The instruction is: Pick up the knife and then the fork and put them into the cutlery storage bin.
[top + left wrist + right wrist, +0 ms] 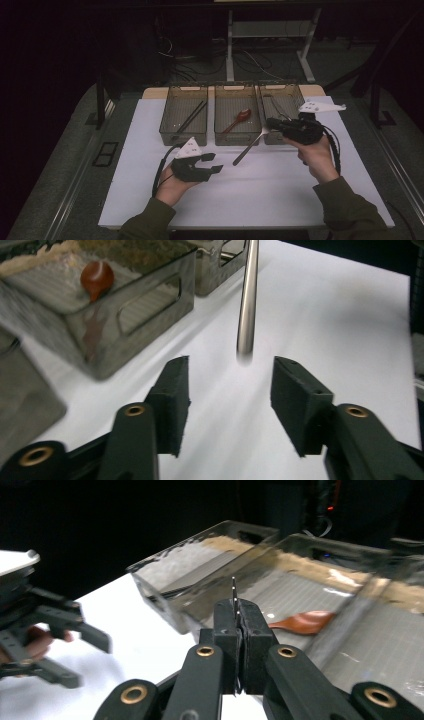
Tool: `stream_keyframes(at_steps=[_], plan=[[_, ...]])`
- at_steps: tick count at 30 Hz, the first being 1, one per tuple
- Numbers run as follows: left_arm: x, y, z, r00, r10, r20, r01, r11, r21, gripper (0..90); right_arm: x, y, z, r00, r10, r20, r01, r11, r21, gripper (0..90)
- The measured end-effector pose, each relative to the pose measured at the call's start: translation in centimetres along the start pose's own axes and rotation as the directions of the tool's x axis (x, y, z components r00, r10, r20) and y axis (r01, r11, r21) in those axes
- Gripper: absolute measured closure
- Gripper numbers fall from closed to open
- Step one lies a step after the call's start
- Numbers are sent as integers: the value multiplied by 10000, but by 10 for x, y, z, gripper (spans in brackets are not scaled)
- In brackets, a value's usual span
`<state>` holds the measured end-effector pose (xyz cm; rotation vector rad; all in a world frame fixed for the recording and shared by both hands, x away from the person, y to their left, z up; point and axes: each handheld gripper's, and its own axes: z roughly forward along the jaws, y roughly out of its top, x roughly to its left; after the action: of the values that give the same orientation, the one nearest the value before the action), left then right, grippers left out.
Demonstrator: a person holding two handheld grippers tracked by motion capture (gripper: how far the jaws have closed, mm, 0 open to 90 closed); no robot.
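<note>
A metal utensil [248, 147] hangs slanted above the white table top, its handle end low and pointing at my left gripper [217, 164]. My right gripper [270, 123] is shut on the utensil's upper end, in front of the bins. In the right gripper view the jaws [239, 615] are pressed together on a thin metal edge [233, 596]. In the left gripper view the round handle [247, 300] ends just beyond my left gripper [230, 390], whose jaws stand apart with nothing between them.
Three see-through bins stand in a row at the back: the left bin [183, 131] holds black chopsticks [191, 117], the middle bin [237, 137] a red spoon [242, 116], and the right bin [295, 95] sits behind my right gripper. The white mat [260, 195] lies bare in front.
</note>
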<state>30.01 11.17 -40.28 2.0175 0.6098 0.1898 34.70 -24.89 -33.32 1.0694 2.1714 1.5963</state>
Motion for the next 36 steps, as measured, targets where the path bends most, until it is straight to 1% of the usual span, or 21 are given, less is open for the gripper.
stream_keyframes(at_steps=[1, 2, 4, 6, 8, 10, 11, 14, 16, 18, 19, 21, 22, 24, 26, 28, 29, 31, 33, 34, 36], plan=[[2, -4, -4, 10000, -92, -4, 92, 10000, -26, 444, -3, 2, -3, 9999, -15, 122, 15, 10000, -8, 871], [3, -8, -8, 10000, -12, -15, 12, 10000, -12, 433, -7, 4, -7, 9995, -50, 309, 51, 10000, -43, 871], [4, -16, -14, 10000, -91, -16, 91, 9999, -67, 396, -14, 9, -15, 9977, -118, 670, 121, 9999, -43, 871], [5, -24, -20, 9999, -73, -76, 72, 9999, -103, 354, -21, 15, -26, 9945, -82, 1044, 100, 9998, -168, 870], [7, -29, -25, 9999, -166, -35, 166, 9998, -88, 333, -27, 21, -34, 9917, -96, 1285, 133, 9995, -275, 871], [8, -35, -30, 9997, -207, -135, 206, 9997, -89, 310, -34, 28, -41, 9856, -224, 1674, 284, 9990, -337, 871], [8, -38, -32, 9993, -302, -206, 301, 9995, -75, 299, -38, 32, -45, 9819, -272, 1875, 346, 9987, -362, 871], [10, -47, -38, 9984, -455, -348, 454, 9990, -34, 250, -51, 43, -55, 9694, -347, 2430, 457, 9982, -399, 871], [11, -50, -40, 9982, -463, -370, 462, 9989, -37, 216, -60, 50, -59, 9577, -428, 2846, 544, 9980, -330, 871], [12, -53, -42, 9984, -406, -393, 405, 9992, -42, 201, -69, 54, -62, 9430, -574, 3279, 667, 9976, -171, 871], [12, -54, -42, 9984, -386, -407, 386, 9993, -15, 193, -75, 56, -62, 9364, -565, 3462, 637, 9979, -95, 871], [12, -55, -42, 9986, -365, -381, 365, 9993, -1, 181, -84, 58, -60, 9282, -618, 3669, 605, 9981, 149, 871], [12, -55, -42, 9987, -377, -355, 378, 9993, 0, 172, -89, 58, -58, 9199, -760, 3848, 637, 9970, 446, 871], [12, -55, -41, 9988, -362, -319, 362, 9993, -27, 158, -95, 57, -54, 9097, -861, 4061, 582, 9951, 805, 871], [12, -55, -41, 9992, -319, -244, 319, 9995, -20, 142, -101, 55, -51, 8957, -1118, 4305, 636, 9901, 1250, 871], [12, -56, -41, 9992, -360, -200, 361, 9993, 27, 140, -104, 52, -49, 8806, -1515, 4490, 776, 9808, 1789, 871], [13, -56, -40, 9991, -374, -193, 375, 9993, 40, 140, -106, 51, -49, 8768, -1695, 4500, 850, 9757, 2019, 870], [13, -56, -40, 9991, -376, -183, 377, 9993, 81, 140, -108, 49, -47, 8736, -1912, 4475, 864, 9659, 2440, 870], [13, -56, -40, 9992, -352, -187, 353, 9994, 66, 139, -109, 47, -43, 8635, -2237, 4521, 961, 9528, 2879, 870], [13, -56, -40, 9991, -375, -178, 376, 9993, 43, 140, -110, 46, -39, 8597, -2410, 4503, 1002, 9441, 3141, 870], [13, -55, -40, 9991, -380, -164, 380, 9993, 33, 140, -113, 44, -32, 8620, -2529, 4394, 1014, 9352, 3393, 870]])
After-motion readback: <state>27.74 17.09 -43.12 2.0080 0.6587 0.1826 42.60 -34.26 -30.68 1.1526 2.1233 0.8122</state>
